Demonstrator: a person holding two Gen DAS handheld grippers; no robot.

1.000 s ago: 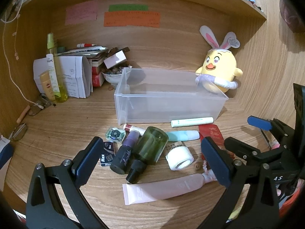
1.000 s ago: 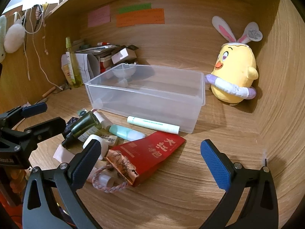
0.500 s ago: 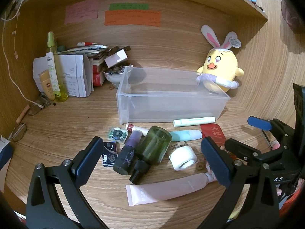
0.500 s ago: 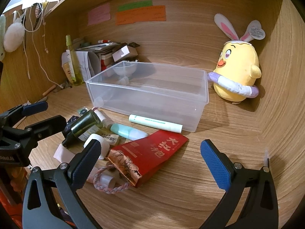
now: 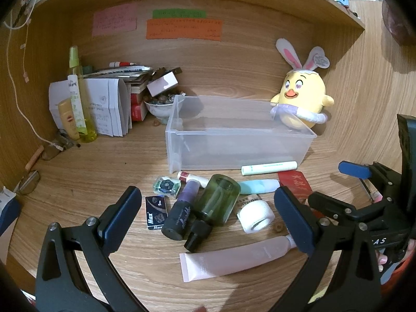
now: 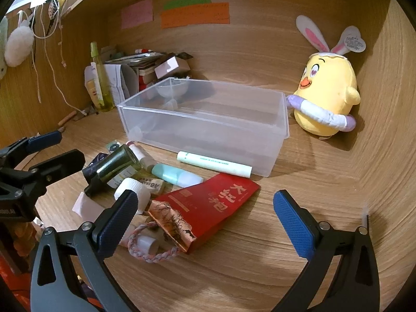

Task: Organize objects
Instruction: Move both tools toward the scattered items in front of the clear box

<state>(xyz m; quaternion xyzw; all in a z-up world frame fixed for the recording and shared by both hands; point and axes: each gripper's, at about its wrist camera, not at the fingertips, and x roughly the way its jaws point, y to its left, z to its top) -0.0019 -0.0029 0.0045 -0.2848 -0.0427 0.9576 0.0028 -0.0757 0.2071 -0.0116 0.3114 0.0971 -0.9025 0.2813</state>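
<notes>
A matt, wood-grain counter (image 6: pixel 299 247) spreads beneath textured blue rubber pads on matt black plastic fingers (image 6: pixel 293 218). Beyond the fingers stands a frosted, translucent plastic bin (image 6: pixel 208 119), smooth-walled. Between the left gripper's fingers (image 5: pixel 119 215) lie a glossy dark-green see-through bottle (image 5: pixel 218 202), a satin pink plastic tube (image 5: pixel 234 260) and a roll of white cloth-like tape (image 5: pixel 256 215). Just ahead of the right gripper's fingers, a glossy red paper packet (image 6: pixel 210 205) rests beside a braided cord loop (image 6: pixel 153 247). Far right, a plush yellow chick (image 6: pixel 327 93) looks soft and fuzzy.
</notes>
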